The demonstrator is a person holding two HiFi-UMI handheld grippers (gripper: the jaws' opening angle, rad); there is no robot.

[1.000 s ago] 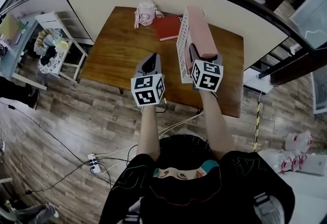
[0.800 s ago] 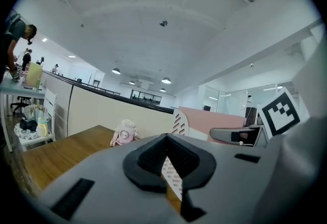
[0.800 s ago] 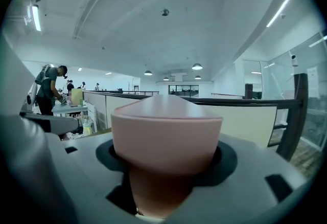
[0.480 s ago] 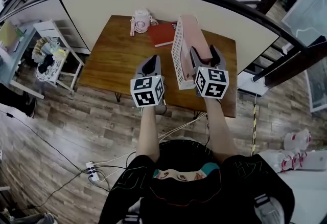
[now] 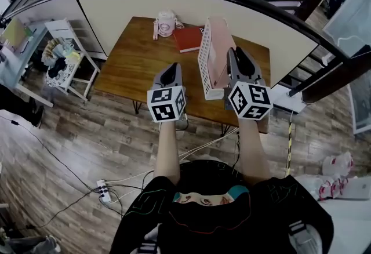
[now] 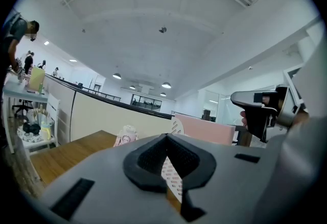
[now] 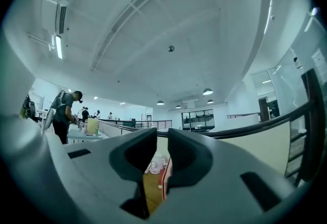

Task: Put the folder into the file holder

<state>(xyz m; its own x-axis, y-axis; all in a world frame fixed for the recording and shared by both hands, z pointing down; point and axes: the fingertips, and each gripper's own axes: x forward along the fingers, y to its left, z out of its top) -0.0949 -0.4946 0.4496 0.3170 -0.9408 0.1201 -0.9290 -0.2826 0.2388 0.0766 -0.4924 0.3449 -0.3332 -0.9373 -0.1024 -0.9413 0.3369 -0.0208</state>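
Pink folder [image 5: 219,44], one, inside one file holder [image 5: 204,66]; one red book [image 5: 188,39].

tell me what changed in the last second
The right gripper came off the near end of the pink folder and drew back toward the person, to the right of the file holder. Its jaws are closing with nothing between them. The folder stays standing in the file holder. The left gripper stays shut near the table's front edge. The red book and cup are unmoved.
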